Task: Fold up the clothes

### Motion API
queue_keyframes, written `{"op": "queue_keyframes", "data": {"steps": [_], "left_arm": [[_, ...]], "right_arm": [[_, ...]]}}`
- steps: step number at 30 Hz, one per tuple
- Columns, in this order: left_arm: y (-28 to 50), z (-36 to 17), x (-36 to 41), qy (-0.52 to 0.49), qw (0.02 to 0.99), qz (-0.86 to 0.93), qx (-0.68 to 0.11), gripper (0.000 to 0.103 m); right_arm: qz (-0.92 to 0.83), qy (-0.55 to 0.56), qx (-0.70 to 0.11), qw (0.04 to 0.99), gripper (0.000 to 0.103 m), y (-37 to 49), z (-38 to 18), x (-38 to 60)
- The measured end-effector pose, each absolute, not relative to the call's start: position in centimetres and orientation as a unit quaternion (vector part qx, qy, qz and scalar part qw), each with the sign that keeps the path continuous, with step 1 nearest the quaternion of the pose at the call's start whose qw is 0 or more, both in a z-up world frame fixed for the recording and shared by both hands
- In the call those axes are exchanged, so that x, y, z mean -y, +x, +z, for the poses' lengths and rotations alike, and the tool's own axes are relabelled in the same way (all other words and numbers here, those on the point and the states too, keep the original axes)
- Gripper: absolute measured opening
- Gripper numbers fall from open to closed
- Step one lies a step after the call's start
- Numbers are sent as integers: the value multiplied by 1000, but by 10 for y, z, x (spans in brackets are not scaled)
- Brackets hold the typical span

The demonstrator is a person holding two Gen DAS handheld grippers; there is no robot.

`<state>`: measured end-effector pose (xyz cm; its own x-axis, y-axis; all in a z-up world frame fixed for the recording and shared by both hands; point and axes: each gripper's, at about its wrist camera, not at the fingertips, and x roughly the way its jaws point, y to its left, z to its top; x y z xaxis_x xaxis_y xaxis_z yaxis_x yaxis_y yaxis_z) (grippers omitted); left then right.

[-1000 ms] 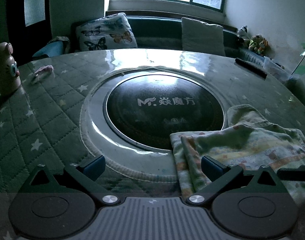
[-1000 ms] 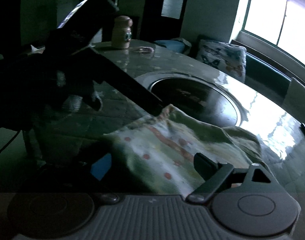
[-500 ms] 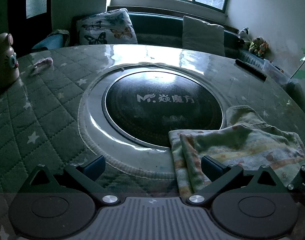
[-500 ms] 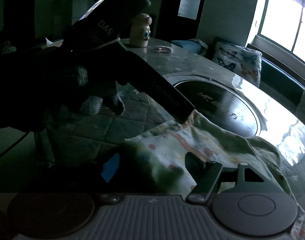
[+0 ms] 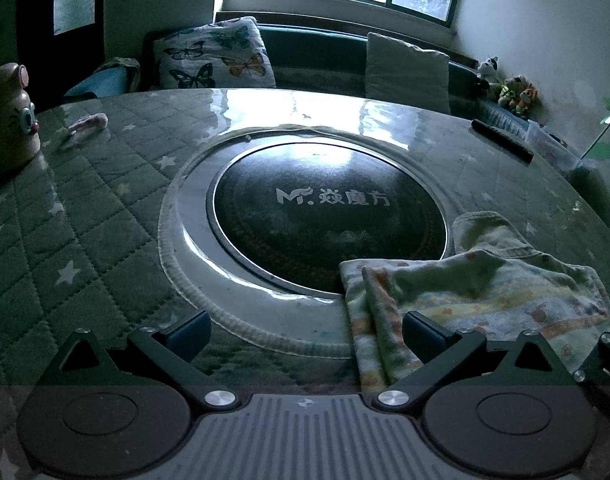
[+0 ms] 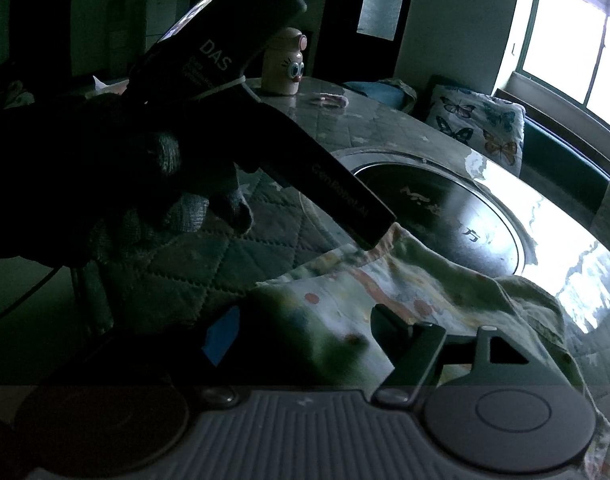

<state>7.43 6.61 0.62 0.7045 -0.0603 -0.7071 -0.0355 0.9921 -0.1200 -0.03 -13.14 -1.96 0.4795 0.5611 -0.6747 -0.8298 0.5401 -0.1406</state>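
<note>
My right gripper (image 6: 305,330) narrowed since a second earlier, jaws apart over the soft printed garment (image 5: 477,292) on the quilted bench (image 5: 77,216). Left gripper (image 5: 305,330) stayed wide open, empty.

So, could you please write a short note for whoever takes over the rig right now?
Left gripper: jaws open, at the cloth's edge, nothing gripped.
Right gripper: jaws open, astride the cloth's near side, not clamped.
Cloth: bunched on the table, one corner over the dark disc.
Done: looks folded over once, loosely.
Left: grip, flatten, finish folding.
</note>
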Motion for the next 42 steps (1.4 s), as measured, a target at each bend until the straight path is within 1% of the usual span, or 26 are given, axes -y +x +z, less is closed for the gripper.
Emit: {"op": "queue_keyframes", "data": {"steps": [8,18,21,25,29,30,31,32,33,35,36,38,42], "left_arm": [[74,6,-69,-64,921,-5,-385,103],[74,5,-70,-65,921,-4,-385,103],[74,6,-71,-67,921,-3,-385,103],[73,7,-72,-75,920,-4,-384,103],[73,9,-74,-97,918,-14,-385,103],[73,10,-74,-102,917,-16,-386,103],[73,10,-74,-107,916,-19,-387,103],[73,10,-74,-112,914,-21,-389,103],[73,10,-75,-119,912,-25,-391,102],[74,9,-75,-135,907,-31,-397,102],[75,8,-76,-144,904,-34,-401,102],[76,8,-76,-161,898,-39,-407,102],[77,8,-76,-190,889,-51,-413,100]], "right_arm": [[418,-232,-287,830,78,0,-21,131],[422,-235,-284,828,78,-2,-20,128],[425,-240,-282,826,76,-3,-21,128],[428,-251,-279,822,68,-6,-23,125],[426,-268,-275,819,56,-8,-27,120],[424,-273,-274,819,54,-8,-28,119],[422,-275,-273,820,49,-8,-29,119],[421,-277,-272,820,41,-8,-29,118],[419,-278,-272,821,37,-8,-30,118],[415,-271,-273,824,26,-6,-29,119],[417,-262,-276,826,24,-4,-27,122],[420,-240,-280,830,17,-1,-23,127],[420,-205,-277,840,13,2,-11,140]]}}
